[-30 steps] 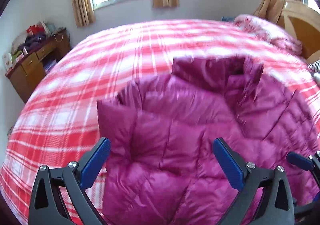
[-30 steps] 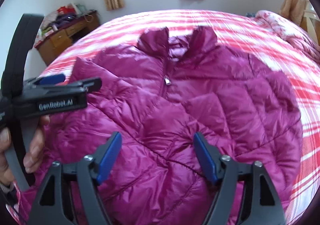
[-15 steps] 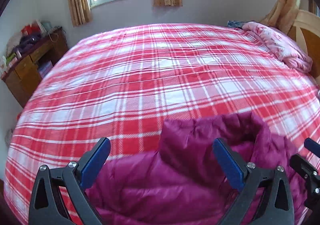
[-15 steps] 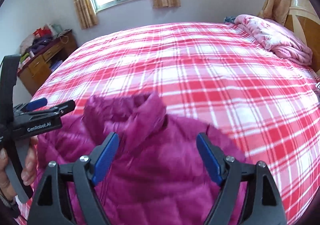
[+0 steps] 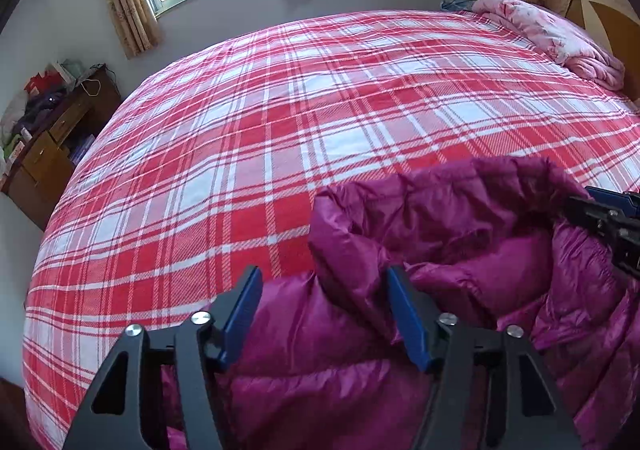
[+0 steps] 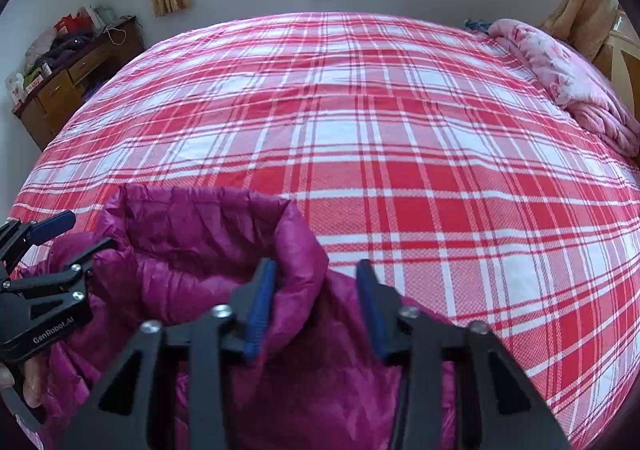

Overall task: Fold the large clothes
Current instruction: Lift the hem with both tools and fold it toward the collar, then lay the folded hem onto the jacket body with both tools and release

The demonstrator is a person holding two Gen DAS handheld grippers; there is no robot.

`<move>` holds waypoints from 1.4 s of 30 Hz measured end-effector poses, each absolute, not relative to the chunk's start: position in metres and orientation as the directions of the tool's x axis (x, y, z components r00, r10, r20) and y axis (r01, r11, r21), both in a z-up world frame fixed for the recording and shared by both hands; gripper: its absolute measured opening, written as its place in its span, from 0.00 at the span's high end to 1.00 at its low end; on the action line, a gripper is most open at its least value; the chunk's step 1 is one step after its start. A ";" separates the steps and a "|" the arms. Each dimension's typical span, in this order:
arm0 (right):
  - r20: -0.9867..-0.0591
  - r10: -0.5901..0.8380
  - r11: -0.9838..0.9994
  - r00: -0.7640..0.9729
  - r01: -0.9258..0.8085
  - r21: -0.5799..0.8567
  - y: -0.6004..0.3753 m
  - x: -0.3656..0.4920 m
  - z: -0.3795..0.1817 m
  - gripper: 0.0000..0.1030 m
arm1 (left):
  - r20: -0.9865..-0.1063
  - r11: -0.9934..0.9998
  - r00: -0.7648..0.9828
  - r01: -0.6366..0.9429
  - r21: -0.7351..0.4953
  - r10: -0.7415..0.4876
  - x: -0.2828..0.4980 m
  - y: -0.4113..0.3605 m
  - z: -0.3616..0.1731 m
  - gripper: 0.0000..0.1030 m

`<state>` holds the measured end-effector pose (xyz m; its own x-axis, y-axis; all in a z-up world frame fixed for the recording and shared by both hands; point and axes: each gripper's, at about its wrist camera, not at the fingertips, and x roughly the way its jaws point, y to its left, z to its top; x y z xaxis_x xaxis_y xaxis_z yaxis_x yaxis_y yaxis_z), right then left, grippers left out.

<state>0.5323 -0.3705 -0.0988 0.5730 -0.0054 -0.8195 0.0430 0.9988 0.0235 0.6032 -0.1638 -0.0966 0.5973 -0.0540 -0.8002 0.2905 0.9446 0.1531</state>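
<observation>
A magenta puffy jacket point(image 5: 460, 230) point(image 6: 192, 226) lies at the near edge of the red plaid bed point(image 5: 280, 130) point(image 6: 400, 130), its stand-up collar facing away from me. My left gripper point(image 5: 324, 274) straddles the left collar corner and shoulder. Its jaws are closing, with fabric between the pads but not clearly pinched. My right gripper point(image 6: 315, 264) is closing too, and the right collar corner is bunched between its pads. Each gripper shows at the edge of the other's view: the left gripper point(image 6: 86, 230) and the right gripper point(image 5: 580, 198).
A pink quilt point(image 5: 560, 38) point(image 6: 560, 78) is heaped at the far right by the wooden headboard point(image 5: 608, 10). A cluttered wooden desk point(image 5: 44, 146) point(image 6: 68, 86) stands left of the bed under a curtained window. A hand point(image 6: 32, 382) holds the left gripper.
Both grippers travelled up the jacket from its chest to the collar, so the bed now fills the views. Both pairs of jaws have narrowed around the collar corners.
</observation>
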 end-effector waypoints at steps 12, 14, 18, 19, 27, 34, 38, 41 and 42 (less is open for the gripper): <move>-0.800 -0.068 0.997 0.596 0.019 -0.070 -0.377 0.486 -0.114 0.91 | -0.790 0.946 0.610 0.291 0.145 -0.067 0.562 -0.131 -0.101 0.76; -0.791 -0.068 0.997 0.608 0.014 -0.075 -0.377 0.483 -0.119 0.91 | -0.766 0.964 0.638 0.246 0.104 -0.080 0.561 -0.123 -0.085 0.76; -0.773 -0.054 0.998 0.633 0.027 -0.048 -0.380 0.479 -0.124 0.91 | -0.695 0.988 0.717 0.144 0.058 -0.064 0.571 -0.116 -0.048 0.21; -0.764 -0.052 0.999 0.643 0.029 -0.044 -0.380 0.477 -0.126 0.91 | -0.672 0.991 0.738 0.127 0.052 -0.060 0.574 -0.117 -0.042 0.16; -0.723 -0.070 0.997 0.687 0.021 -0.077 -0.373 0.467 -0.137 0.91 | -0.629 0.976 0.765 0.212 0.046 -0.137 0.602 -0.184 -0.025 0.16; -0.716 -0.037 0.999 0.697 0.016 -0.036 -0.379 0.466 -0.138 0.91 | -0.747 0.963 0.659 0.251 0.102 -0.093 0.606 -0.204 -0.080 0.16; -0.709 -0.016 1.000 0.705 0.005 -0.018 -0.380 0.463 -0.134 0.90 | -0.797 0.969 0.600 0.230 0.089 -0.069 0.595 -0.179 -0.125 0.16; -0.668 0.032 0.998 0.743 0.007 0.056 -0.386 0.448 -0.117 0.85 | -0.790 0.969 0.608 0.233 0.081 -0.081 0.586 -0.176 -0.131 0.16; -0.653 0.039 0.997 0.757 0.016 0.078 -0.388 0.442 -0.111 0.79 | -0.786 0.969 0.612 0.235 0.080 -0.084 0.585 -0.176 -0.130 0.16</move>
